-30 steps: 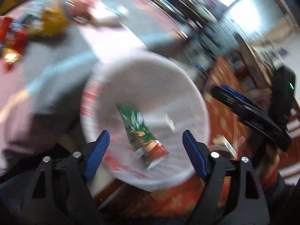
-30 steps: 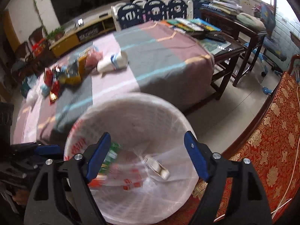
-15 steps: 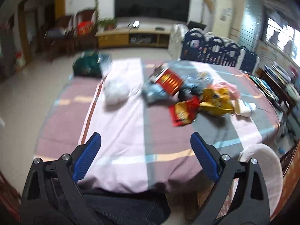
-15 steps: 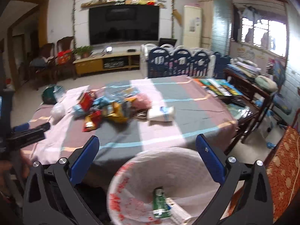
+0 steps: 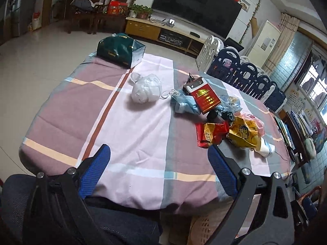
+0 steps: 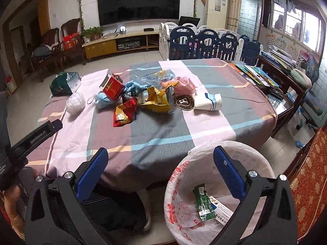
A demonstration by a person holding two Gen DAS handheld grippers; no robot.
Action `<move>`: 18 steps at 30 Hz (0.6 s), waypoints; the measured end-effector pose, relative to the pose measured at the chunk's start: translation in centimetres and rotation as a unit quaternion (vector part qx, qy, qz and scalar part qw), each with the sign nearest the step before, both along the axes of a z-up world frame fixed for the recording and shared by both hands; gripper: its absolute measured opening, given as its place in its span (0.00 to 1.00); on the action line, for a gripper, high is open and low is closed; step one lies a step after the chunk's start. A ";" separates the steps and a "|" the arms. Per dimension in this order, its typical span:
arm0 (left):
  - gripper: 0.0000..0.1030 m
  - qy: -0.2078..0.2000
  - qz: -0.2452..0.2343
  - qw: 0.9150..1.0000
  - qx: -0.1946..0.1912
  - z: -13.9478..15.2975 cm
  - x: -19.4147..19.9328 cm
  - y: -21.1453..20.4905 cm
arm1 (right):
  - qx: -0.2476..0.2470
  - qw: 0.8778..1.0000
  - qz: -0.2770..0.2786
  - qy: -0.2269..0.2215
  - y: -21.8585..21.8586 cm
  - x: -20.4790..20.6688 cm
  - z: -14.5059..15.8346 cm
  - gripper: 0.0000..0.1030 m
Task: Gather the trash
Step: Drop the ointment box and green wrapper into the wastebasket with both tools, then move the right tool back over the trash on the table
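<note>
Both my grippers are wide open w/ nothing in them. My left gripper (image 5: 158, 169) hangs over the near edge of the table (image 5: 67, 110), tipped down a bit, pointing at the trash pile. My right gripper (image 6: 160, 171) sits lower & closer to me, half over the bin (image 6: 263, 159), which stands on the floor just beside the table edge.

The trash is mid-table, well apart from my fingers: a red wrapper (image 5: 211, 133), a yellow chip bag (image 5: 244, 135), a red box (image 5: 204, 98), a blue mask (image 5: 184, 105), a white plastic bag (image 5: 146, 89) & a paper cup (image 6: 208, 102). A green wrapper (image 6: 202, 204) is already in the bin.

What could go wrong, I think: the wrappers are thin & lie flat, so my fingers could pinch the tablecloth too & drag it. The pile is all mixed up, so a grab could pull 2 things & drop one on the floor. The bags are slippery & may slide out. The cup lies on its side & may roll off.
</note>
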State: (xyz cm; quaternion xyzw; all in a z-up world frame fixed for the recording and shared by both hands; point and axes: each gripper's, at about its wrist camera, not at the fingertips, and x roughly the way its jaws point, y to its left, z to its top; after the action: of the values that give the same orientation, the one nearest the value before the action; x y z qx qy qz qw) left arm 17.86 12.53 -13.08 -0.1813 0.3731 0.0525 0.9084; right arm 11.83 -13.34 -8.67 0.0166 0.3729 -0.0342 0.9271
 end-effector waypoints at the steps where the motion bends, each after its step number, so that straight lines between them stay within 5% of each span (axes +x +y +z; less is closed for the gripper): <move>1: 0.93 0.001 0.000 1.000 0.003 0.0 0.0 0.0 | -0.003 1.000 0.000 0.003 0.4 0.2 -0.1 0.97; 18: 0.93 0.004 -0.001 1.000 -0.008 -0.1 0.2 0.3 | -0.007 1.000 0.008 0.013 2.1 0.5 -0.1 0.97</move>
State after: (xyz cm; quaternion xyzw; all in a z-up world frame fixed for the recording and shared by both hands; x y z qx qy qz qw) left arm 18.06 12.82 -13.14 -0.1880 0.3770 0.0497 0.9056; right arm 12.30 -11.29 -8.75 0.0067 0.3849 -0.0292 0.9225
